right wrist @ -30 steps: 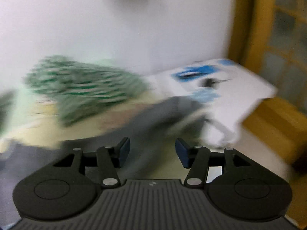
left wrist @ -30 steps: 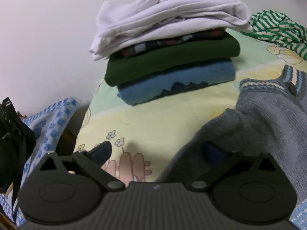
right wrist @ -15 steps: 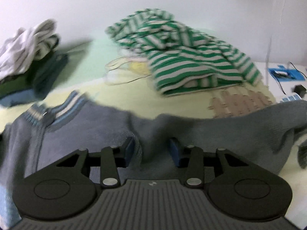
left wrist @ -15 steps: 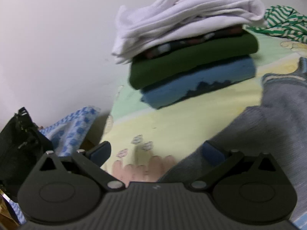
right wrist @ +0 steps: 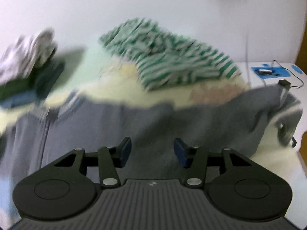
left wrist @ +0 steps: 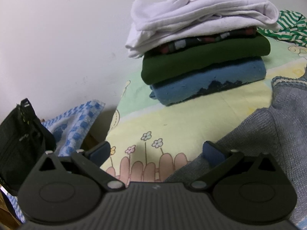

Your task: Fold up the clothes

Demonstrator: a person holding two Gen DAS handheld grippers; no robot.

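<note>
Both grippers, left [left wrist: 156,152] and right [right wrist: 152,150], hang open over the grey sweater [right wrist: 145,126] (spread out, unfolded). Pinch one knit layer only, clear of the sheet [left wrist: 191,118], and keep each fold's edges square.

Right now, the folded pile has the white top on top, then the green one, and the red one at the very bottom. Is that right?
Not quite. In the left wrist view, the folded pile has the white top uppermost and the dark green garment lower down, but the bottom piece is blue, not red. A thin dark patterned piece also sits between the white and the green.
</note>
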